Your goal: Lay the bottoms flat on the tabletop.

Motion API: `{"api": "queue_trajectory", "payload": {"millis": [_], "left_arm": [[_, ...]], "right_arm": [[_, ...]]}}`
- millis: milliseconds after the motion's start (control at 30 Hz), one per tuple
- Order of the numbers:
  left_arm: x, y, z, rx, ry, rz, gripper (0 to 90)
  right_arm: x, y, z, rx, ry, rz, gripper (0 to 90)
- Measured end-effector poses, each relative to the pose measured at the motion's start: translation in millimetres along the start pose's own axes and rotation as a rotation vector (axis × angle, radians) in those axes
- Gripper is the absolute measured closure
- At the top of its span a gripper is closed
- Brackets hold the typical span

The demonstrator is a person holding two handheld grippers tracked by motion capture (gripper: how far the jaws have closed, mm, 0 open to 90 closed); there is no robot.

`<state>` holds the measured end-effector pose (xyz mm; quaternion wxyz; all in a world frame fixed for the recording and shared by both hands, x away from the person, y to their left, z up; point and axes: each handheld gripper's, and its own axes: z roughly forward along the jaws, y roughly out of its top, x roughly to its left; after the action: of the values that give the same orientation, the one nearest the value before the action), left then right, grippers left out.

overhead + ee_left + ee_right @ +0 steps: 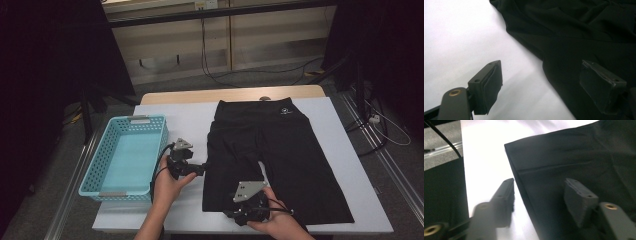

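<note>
black shorts [272,155] lie flat on the white desk [185,122], waistband at the far side, legs toward the person. a blue basket [126,155] sits just beside them on the left, apart from the cloth.

the step in hand looks like getting a hold on the shorts' left leg for a fold. the left tongs [200,169] sit at the leg's outer side edge, jaws apart; in the left gripper view [544,85] one pad [491,85] is over bare desk and the other over the cloth, the edge running between them, nothing pinched yet. the right tongs [240,212] are at the near hem of the same leg, jaws also apart; the right gripper view [539,202] shows the hem edge between the pads, not pressed.

next, each pair probably needs to slide on until the edge lies well between the pads, then close, taking care to catch both layers rather than the top one alone.

room: the near hem lies close to the desk's front edge, so the right hand has little margin there. the basket crowds the left hand somewhat. the far and right sides of the desk are more open for carrying the leg across.
</note>
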<state>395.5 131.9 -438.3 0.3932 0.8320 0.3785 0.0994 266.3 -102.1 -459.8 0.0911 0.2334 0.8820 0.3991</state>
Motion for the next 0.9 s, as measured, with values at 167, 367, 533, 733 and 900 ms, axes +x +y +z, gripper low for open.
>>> {"api": "queue_trajectory", "payload": {"millis": [167, 367, 533, 733, 900], "left_arm": [[-0.7, -0.2, -0.2, -0.002, -0.001, -0.003, 19.3], [-0.8, -1.1, 1.6, 0.009, -0.003, -0.003, 19.4], [1.0, -1.4, 1.6, 0.004, -0.004, -0.015, 19.3], [2.2, -0.8, 0.5, 0.002, -0.003, -0.023, 19.6], [1.8, -3.0, 3.2, 0.010, 0.006, -0.025, 21.5]], "right_arm": [[-2.6, 1.9, 2.0, -0.010, -0.006, 0.012, 64.1], [-6.8, 2.9, 5.0, -0.026, -0.025, 0.041, 88.0], [-3.8, 4.9, 4.7, -0.018, -0.030, 0.035, 89.4], [2.8, 6.3, 2.8, -0.003, 0.037, 0.030, 89.5], [5.7, 5.5, 1.9, -0.001, 0.043, 0.025, 89.4]]}}
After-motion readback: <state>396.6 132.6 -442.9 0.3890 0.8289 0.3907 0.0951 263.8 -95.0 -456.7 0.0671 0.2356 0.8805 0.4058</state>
